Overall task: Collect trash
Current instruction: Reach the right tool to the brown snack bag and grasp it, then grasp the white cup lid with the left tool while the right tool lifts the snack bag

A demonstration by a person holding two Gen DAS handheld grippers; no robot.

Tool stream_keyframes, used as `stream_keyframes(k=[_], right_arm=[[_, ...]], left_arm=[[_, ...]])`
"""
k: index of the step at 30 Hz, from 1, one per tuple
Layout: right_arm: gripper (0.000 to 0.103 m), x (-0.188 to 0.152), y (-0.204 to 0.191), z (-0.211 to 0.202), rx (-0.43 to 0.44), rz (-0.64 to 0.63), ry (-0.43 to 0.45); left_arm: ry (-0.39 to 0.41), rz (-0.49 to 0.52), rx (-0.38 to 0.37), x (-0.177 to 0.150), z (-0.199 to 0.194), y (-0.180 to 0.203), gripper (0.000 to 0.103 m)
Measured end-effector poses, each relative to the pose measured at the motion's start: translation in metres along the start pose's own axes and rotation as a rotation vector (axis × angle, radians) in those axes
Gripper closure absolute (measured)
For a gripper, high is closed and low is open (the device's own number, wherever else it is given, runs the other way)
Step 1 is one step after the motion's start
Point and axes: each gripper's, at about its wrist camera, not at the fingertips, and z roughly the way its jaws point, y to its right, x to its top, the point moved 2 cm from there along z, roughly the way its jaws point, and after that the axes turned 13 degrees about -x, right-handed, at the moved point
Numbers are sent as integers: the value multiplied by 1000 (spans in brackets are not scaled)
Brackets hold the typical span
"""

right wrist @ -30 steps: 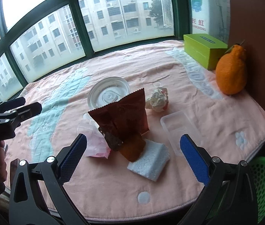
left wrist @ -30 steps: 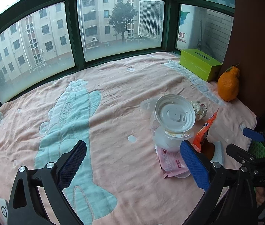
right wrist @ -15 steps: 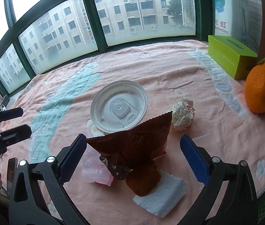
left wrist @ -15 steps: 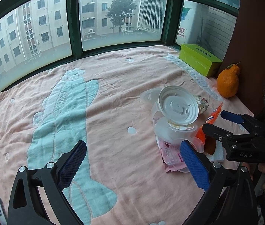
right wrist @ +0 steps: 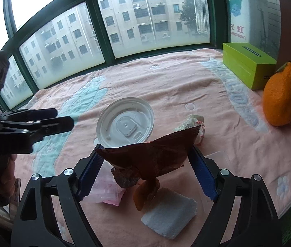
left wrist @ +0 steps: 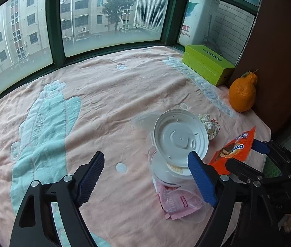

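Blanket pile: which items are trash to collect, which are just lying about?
Trash:
- white lid
- orange snack wrapper
- pink packet
- crumpled foil wrapper
- white napkin

Lying about:
- green tissue box
- orange fruit

The orange snack wrapper (left wrist: 234,148) carries the brand name "OREO" in white letters on a blue patch, seen upside down in the left wrist view. Outside the window, a white sign (right wrist: 237,33) on the far wall shows red Chinese characters, the clearest being "虹", with red Latin letters beneath that read "ANGHONG" in the right wrist view and only "HONG" in the left wrist view, its start cut off by the window frame. The pink wrapper (left wrist: 175,202) bears printed lettering and a small red label, both too small to read. The green box (left wrist: 207,64) has fine print along its side, illegible.
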Motion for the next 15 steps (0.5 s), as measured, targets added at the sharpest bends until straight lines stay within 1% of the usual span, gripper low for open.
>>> stream_keyframes(k=[1,4,7,8,10,12,15], right_arm=[[21,1,3,-3,-1,9,4],[21,5,14,-13,-6,44,22],[21,7,27,-23,16,102,31],[21,7,31,-25,19,122,32],[21,8,39,-30,30,157,39],[21,9,48,-37,45,196,49],[21,11,60,-47,53,243,66]], left_arm=[[-10,2,-8,3,6,0,29],[-34,5,-22,11,25,-1,34],[-56,8,-34,16,42,-3,41],[-63,5,-43,17,46,-4,42],[-76,-2,-67,17,52,-5,49],[-80,-8,-75,18,57,-6,51],[-89,-17,-91,18,61,-7,59]])
